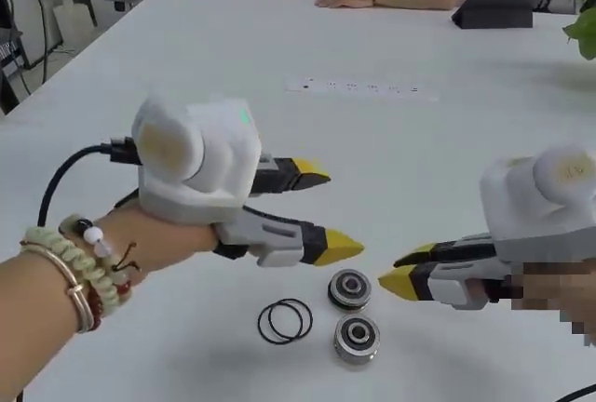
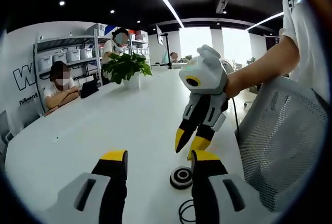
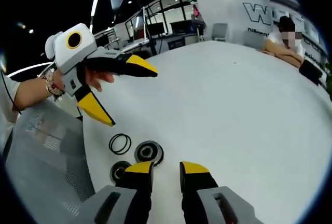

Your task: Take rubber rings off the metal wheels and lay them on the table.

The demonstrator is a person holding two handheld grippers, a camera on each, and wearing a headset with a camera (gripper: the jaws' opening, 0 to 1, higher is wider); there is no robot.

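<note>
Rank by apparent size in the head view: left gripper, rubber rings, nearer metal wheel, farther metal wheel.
Largest: left gripper
rubber rings, slightly wider than either wheel
nearer metal wheel and farther metal wheel look alike, so unranked

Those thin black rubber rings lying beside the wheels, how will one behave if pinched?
The rubber rings look thin, so one would likely be floppy and light. Lying flat on the table, it probably won't roll, but may slide before the jaws catch it.
</note>
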